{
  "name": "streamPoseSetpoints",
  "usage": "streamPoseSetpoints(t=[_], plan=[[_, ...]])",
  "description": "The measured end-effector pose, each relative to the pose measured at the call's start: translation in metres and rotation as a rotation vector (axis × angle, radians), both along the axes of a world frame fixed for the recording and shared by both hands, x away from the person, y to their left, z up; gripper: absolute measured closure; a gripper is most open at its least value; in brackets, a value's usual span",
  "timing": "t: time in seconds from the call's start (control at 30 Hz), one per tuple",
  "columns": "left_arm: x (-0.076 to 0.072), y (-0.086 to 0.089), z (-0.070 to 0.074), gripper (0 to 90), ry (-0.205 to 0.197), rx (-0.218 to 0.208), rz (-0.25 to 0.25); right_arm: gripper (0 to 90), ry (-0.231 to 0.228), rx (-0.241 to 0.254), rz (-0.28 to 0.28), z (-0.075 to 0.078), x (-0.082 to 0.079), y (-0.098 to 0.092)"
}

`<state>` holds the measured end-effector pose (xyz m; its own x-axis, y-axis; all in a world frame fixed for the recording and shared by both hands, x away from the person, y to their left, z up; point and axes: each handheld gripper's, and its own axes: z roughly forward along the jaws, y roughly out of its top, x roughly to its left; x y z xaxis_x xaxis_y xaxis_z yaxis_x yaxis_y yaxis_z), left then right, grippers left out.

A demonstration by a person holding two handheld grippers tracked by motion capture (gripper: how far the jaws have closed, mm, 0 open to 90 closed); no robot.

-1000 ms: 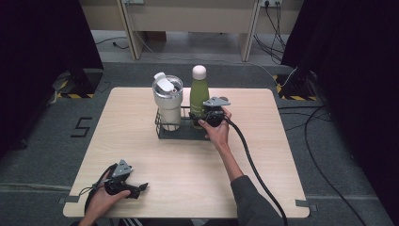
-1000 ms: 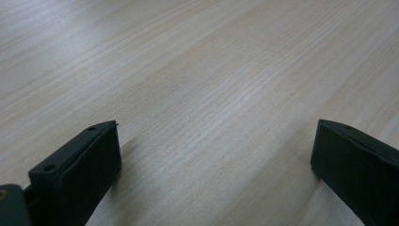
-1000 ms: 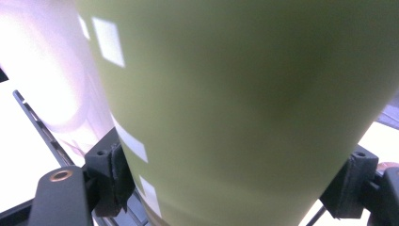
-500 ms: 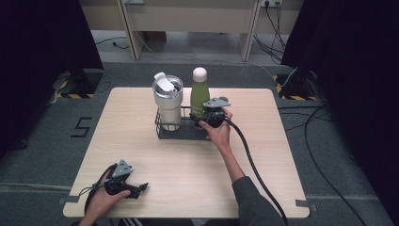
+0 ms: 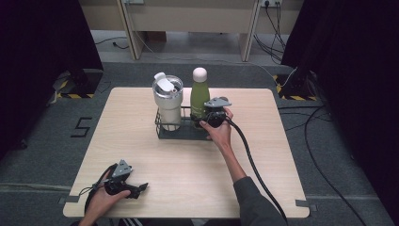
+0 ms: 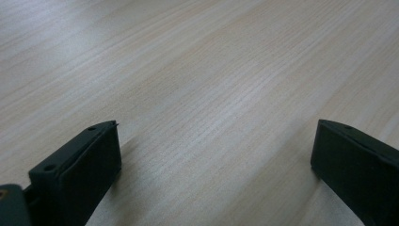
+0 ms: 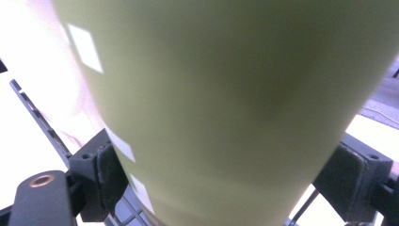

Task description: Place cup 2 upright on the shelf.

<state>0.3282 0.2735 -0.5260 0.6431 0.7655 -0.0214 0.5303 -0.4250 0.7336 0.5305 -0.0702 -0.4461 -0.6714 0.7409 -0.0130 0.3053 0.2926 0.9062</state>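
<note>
Bench: a pale, square wooden bench is seen from above, carrying a rack near its far middle and both grippers.
Rack: a black wire rack with two compartments side by side is set on the bench; both compartments are filled.
Left compartment: a white, lidded steel tumbler is stood upright in it.
Right compartment: a slim olive-green bottle with a pale rounded cap is stood upright in it, just beside the tumbler.
Right gripper: the right gripper is held at the bottle's lower body, on the rack's right side, with its black cable trailed back along the forearm.
Right fingers: in the right gripper view the green bottle is seen between the two fingers, one pad on each flank; the fingers are spread to the bottle's width, and whether the pads press on it or merely flank it cannot be told.
Left gripper: the left gripper is rested at the bench's near left corner, well apart from the rack.
Left fingers: the fingers are held wide apart over bare wood, with nothing between them.
</note>
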Motion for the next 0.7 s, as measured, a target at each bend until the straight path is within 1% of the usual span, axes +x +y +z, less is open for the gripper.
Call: streamPoseSetpoints(t=[0.1,0.23,0.37,0.43,0.57,0.7], plan=[[0.000,0.000,0.000,1.6,0.000,0.000,0.000,15.0,-0.001,0.002,0.001,0.003,-0.002,-0.001],[0.000,0.000,0.000,1.6,0.000,0.000,0.000,15.1,-0.021,0.016,0.003,0.009,-0.007,-0.005],[0.000,0.000,0.000,1.6,0.000,0.000,0.000,15.1,-0.027,0.025,0.004,0.014,-0.013,-0.010],[0.000,0.000,0.000,1.5,0.000,0.000,0.000,15.1,-0.019,0.033,0.006,0.015,-0.016,-0.012],[0.000,0.000,0.000,1.5,0.000,0.001,0.001,15.0,-0.019,0.019,0.013,0.017,-0.019,-0.014],[0.000,0.000,0.000,1.5,0.000,0.001,0.001,15.1,-0.023,0.024,0.015,0.019,-0.024,-0.015]])
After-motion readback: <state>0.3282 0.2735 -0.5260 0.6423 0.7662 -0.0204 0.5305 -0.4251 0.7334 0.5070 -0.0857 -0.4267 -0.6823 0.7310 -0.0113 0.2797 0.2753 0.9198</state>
